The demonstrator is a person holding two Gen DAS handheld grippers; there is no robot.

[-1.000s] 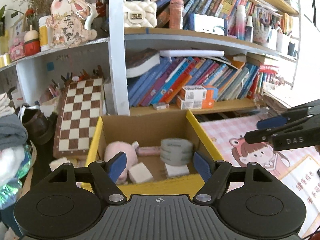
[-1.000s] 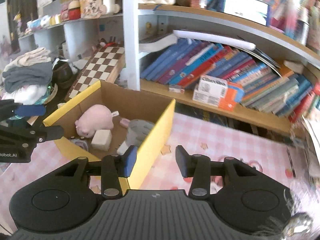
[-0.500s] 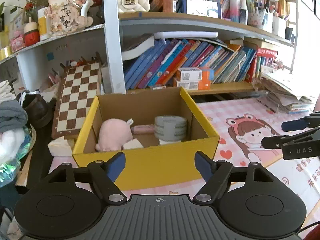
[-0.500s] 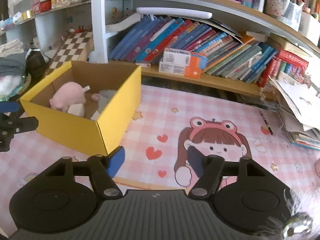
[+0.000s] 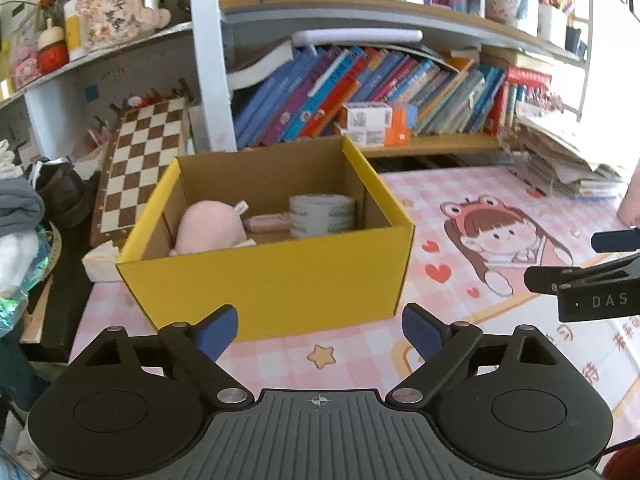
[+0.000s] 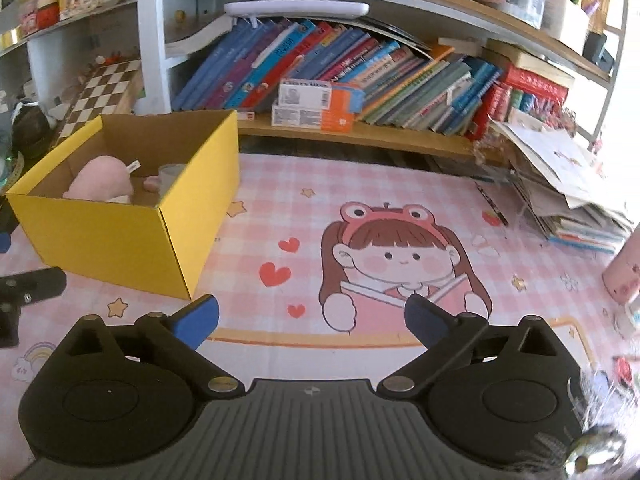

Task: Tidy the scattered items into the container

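Observation:
A yellow cardboard box (image 5: 272, 280) stands on the pink mat; it also shows at the left in the right wrist view (image 6: 120, 236). Inside lie a pink plush toy (image 5: 208, 232), a grey tape roll (image 5: 322, 216) and a pink pen-like item (image 5: 266, 222). My left gripper (image 5: 320, 328) is open and empty, just in front of the box's near wall. My right gripper (image 6: 312, 320) is open and empty over the mat, to the right of the box; it shows side-on in the left wrist view (image 5: 588, 272).
A bookshelf (image 6: 360, 64) full of books runs along the back. A chessboard (image 5: 140, 160) leans behind the box on the left. A paper stack (image 6: 568, 188) lies at the right, and a pink cup (image 6: 624, 272) stands at the mat's right edge.
Both grippers have pulled back and away from the box. The right gripper's fingers have opened wider. The box now sits farther ahead in both views.

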